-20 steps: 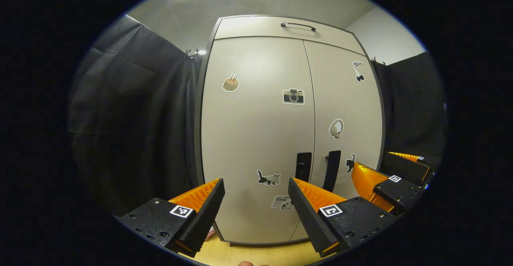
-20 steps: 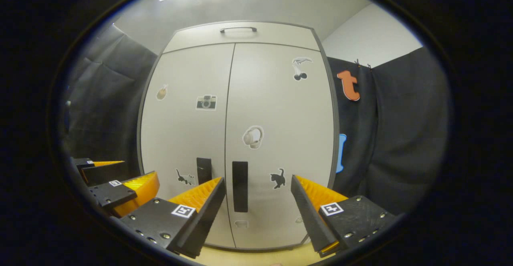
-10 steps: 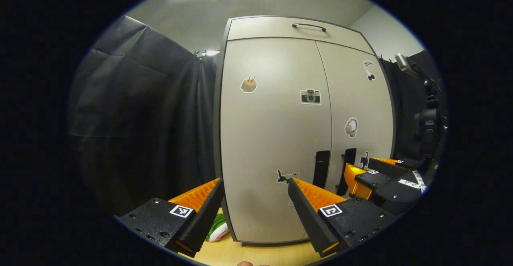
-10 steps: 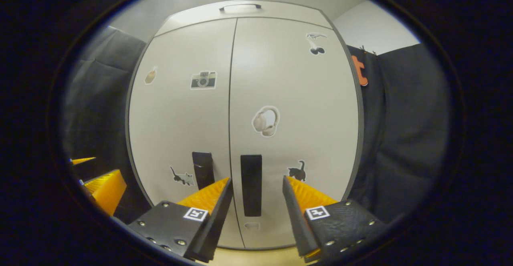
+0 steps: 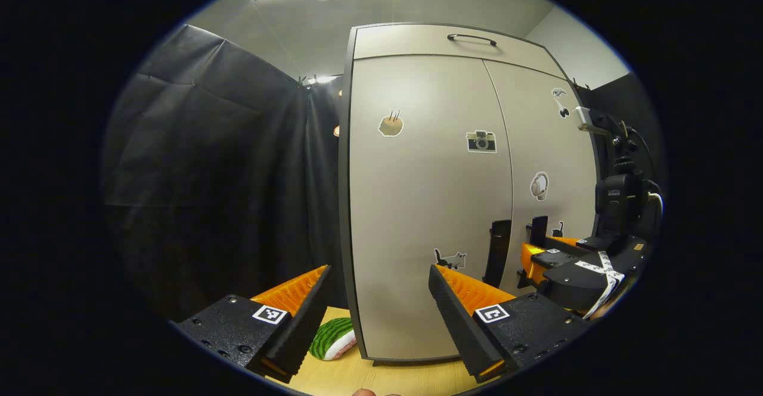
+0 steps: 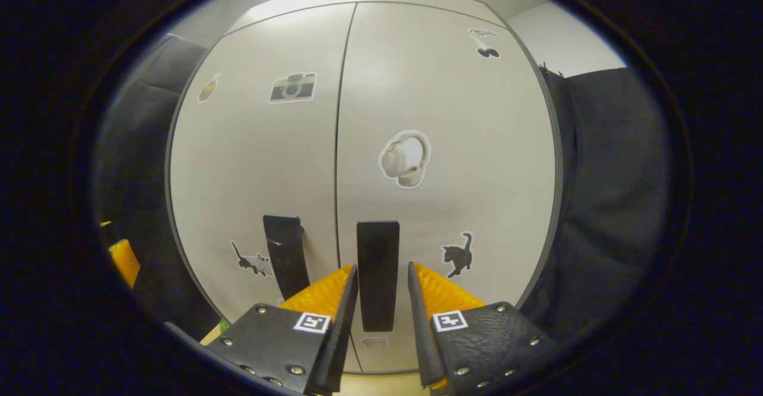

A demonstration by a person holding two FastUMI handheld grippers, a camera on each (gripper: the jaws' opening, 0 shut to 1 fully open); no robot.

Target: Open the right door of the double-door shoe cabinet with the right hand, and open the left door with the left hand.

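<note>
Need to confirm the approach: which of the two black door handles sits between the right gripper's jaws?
The right door's black vertical handle; the left door's black handle stands outside the jaws.

Both grippers raised and pointing forward, the left spread wide, the right narrowed.

In the left gripper view, the left gripper fills the bottom of the frame with its two fingers set far apart, nothing between them; the right gripper shows at the lower right, farther off and seen from the side. In the right gripper view, the right gripper sits at bottom centre, its fingers drawn close with a slim gap on either side of the dark upright handle between them; whether they press on it cannot be told.
</note>
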